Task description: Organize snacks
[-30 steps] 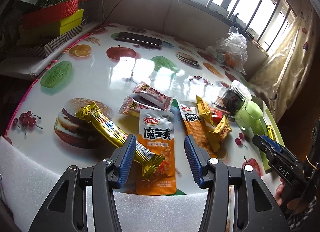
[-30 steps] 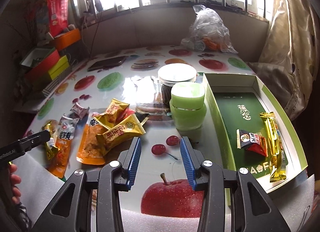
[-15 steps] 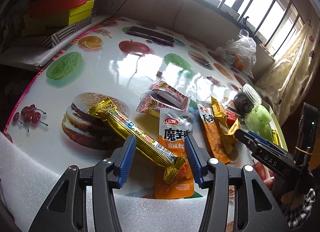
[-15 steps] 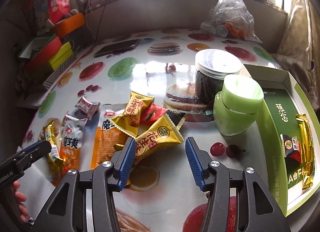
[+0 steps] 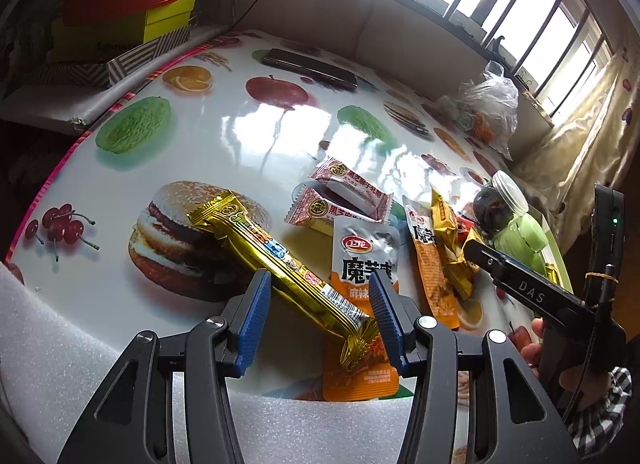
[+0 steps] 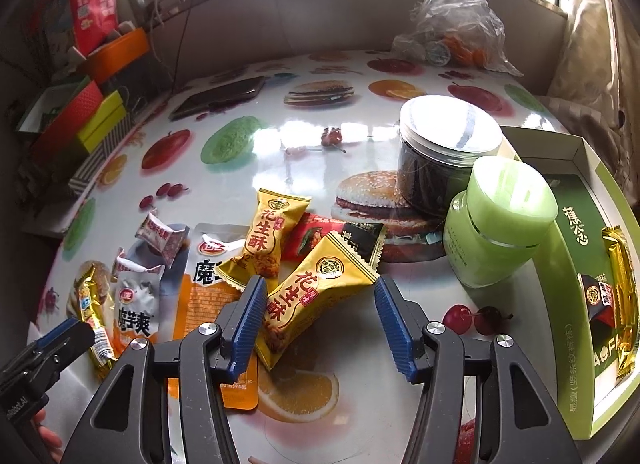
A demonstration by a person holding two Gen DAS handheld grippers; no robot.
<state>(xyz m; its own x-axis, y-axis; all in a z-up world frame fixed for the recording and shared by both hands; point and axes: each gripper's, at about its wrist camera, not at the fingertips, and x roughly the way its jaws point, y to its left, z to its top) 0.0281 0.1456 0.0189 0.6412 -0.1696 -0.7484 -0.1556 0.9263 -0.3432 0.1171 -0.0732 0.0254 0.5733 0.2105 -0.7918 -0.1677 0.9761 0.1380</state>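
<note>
A long gold bar (image 5: 280, 260) lies slantwise on the fruit-print table, its near part between the fingers of my open left gripper (image 5: 320, 284); the pads do not press it. Beside it lie a silver-and-orange pouch (image 5: 364, 264) and two pink-white packets (image 5: 344, 200). My right gripper (image 6: 320, 288) hangs over a yellow peanut-crisp packet (image 6: 320, 268) that lies between its opening jaws, ungripped. A second yellow packet (image 6: 268, 232) lies just behind. At the right stands the green box (image 6: 576, 232), holding a gold bar (image 6: 620, 284) and a dark packet (image 6: 598, 296).
A pale green jar (image 6: 500, 224) and a dark clear-lidded jar (image 6: 444, 160) stand between the snack pile and the box. A phone (image 5: 310, 68) and a plastic bag (image 6: 452, 36) sit at the back. Stacked boxes (image 5: 120, 16) line the left side. White foam (image 5: 60, 344) covers the near edge.
My right gripper has swung left, from in front of the green jar to over the yellow packets, and its jaws have widened. The left gripper shifted slightly, so the gold bar now lies between its fingers.
</note>
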